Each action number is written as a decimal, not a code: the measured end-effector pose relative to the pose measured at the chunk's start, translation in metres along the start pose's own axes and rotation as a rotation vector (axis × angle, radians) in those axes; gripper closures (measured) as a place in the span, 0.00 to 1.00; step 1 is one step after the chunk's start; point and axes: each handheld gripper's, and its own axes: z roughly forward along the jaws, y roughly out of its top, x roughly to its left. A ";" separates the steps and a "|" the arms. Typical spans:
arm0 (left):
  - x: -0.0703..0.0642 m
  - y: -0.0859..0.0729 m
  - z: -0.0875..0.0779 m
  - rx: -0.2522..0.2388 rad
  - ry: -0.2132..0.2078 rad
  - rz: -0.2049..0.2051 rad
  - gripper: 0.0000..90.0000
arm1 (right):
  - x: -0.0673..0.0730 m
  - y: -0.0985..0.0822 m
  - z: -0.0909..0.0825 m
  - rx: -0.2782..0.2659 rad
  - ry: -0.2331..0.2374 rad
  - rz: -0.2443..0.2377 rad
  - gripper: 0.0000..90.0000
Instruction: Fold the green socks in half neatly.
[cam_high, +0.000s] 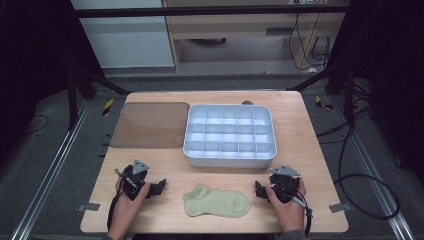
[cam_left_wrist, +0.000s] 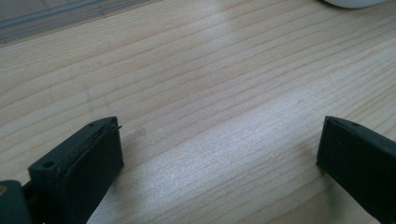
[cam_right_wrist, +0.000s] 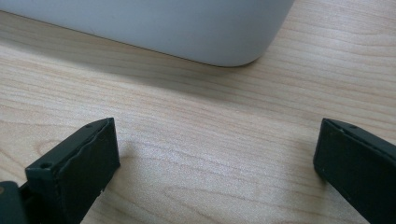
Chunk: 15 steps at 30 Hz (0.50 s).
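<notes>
On the wooden table (cam_high: 310, 150) I rest both grippers, left (cam_high: 159, 188) and right (cam_high: 259, 190), jaws spread wide and empty, flanking the sock (cam_high: 216, 202) below the white tray (cam_high: 229, 156)

I'm getting even overhead light on the table (cam_high: 310, 150), dark surroundings (nearly black at the sides). Soft glare streaks the wood in both gripper views; near jaws blurred.

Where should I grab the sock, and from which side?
Take the sock at its cuff end, the raised part on the left, coming down from above with the left tongs, which are open and nearest. It lies flat, so pinch a fold of fabric there.
</notes>
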 end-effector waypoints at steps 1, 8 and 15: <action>0.001 0.000 0.000 0.000 -0.002 -0.001 0.00 | 0.000 0.000 0.000 0.000 0.000 -0.002 0.01; 0.003 0.001 0.001 -0.001 -0.015 -0.001 0.00 | 0.001 -0.001 -0.001 -0.001 0.008 -0.012 0.01; 0.003 0.002 -0.006 -0.013 -0.091 -0.041 0.06 | 0.002 -0.003 -0.005 -0.027 0.023 -0.021 0.15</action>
